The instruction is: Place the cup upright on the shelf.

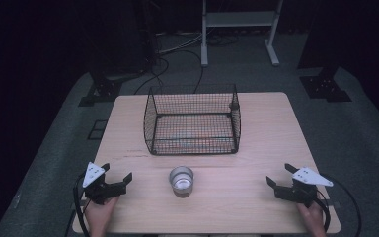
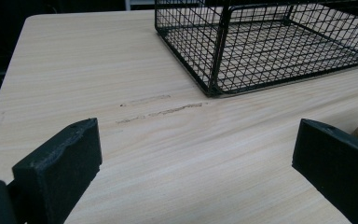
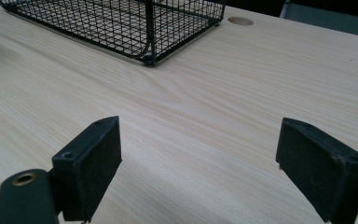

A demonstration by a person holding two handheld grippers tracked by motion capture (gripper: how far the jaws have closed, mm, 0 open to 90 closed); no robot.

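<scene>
Light wooden table (image 1: 266,123), standing on grey floor (image 1: 365,143), is carrying a black wire basket (image 1: 192,121) toward its far middle and a small metal cup (image 1: 181,180) sitting upright just in front of the basket.

Our table, set out from near edge to far

We have the cup (image 1: 181,180) on the table (image 1: 261,143) near its front middle, the wire basket (image 1: 193,120) just behind it toward the far edge; our left gripper (image 1: 117,173) sits at the front left corner, our right gripper (image 1: 278,175) at the front right, well apart
</scene>
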